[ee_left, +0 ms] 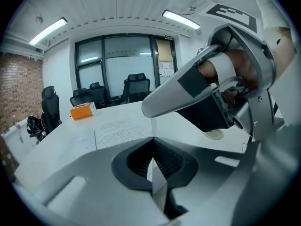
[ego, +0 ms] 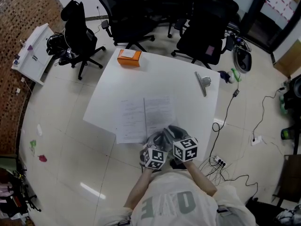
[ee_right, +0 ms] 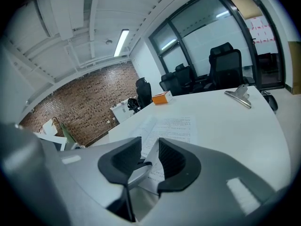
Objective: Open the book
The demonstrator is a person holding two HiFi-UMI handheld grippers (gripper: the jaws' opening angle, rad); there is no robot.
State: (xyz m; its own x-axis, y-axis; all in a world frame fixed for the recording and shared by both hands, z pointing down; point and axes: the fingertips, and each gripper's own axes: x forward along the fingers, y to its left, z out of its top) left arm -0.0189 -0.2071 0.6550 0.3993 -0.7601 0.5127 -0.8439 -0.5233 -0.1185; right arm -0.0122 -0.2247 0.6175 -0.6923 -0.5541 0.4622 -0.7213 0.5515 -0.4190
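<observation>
Left tool (ee_left: 152, 147) is pressed closed on a thin page (ee_left: 153, 172), which stands edge-on between its dark ribbed pads. The right tool (ee_right: 149, 154) sits just beside it with its jaws a narrow way apart. A strip of printed paper shows in that gap, though I cannot tell whether the pads touch it. From above, both tools are at the 6 o'clock edge of the white table (ego: 174, 74), close together, each with its marker cube toward the person. The left tool's tip is at the book's 5 o'clock corner. The book (ego: 143, 117) lies open and flat on the table, its two printed pages spread side by side, just ahead of the tools. An orange box (ego: 129, 57) rests near the table's far edge at about 11 o'clock from the book, well apart from it. A metal clip (ego: 203, 82) lies at about 2 o'clock, also well apart. Black office chairs (ego: 80, 34) stand around the far side of the table, from 10 o'clock to 1 o'clock.
</observation>
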